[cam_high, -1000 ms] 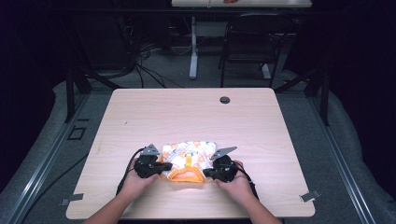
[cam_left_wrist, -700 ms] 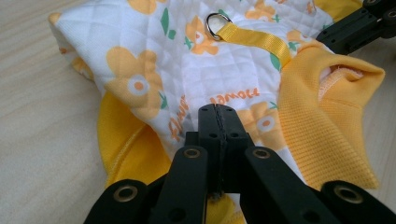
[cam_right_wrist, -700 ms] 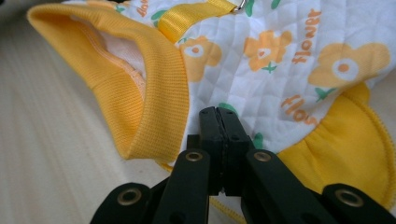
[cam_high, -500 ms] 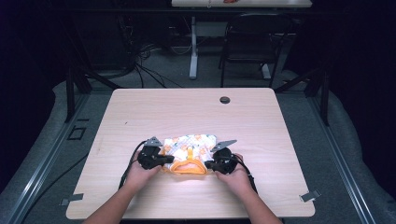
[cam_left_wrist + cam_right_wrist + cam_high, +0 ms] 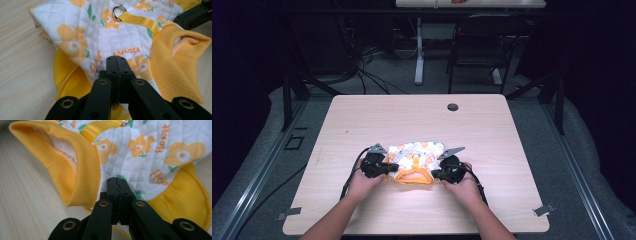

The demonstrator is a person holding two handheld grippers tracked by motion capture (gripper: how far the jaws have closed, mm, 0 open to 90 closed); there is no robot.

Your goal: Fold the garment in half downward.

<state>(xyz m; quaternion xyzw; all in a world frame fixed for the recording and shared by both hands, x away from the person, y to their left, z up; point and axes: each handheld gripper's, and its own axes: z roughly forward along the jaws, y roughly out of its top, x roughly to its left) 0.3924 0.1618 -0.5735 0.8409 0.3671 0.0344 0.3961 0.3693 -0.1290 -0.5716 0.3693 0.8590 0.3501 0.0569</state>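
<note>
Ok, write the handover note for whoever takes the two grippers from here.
Left gripper: shut, pinching the quilted garment near its left armhole.
Right gripper: shut, pinching it beside the ribbed collar.
Garment: flat on the table, near the person's edge, collar toward the person, yellow strap with metal ring on top.
Done: both sides gripped.
Left: probably folding or repositioning it; keep both pinches until it is laid.

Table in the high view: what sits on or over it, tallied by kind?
Quilted flower-print garment with yellow collar: 1
Hand-held tool: 2, left tool and right tool, each shut on the garment's near edge
Dark round grommet in the table: 1
Total: 4
</note>
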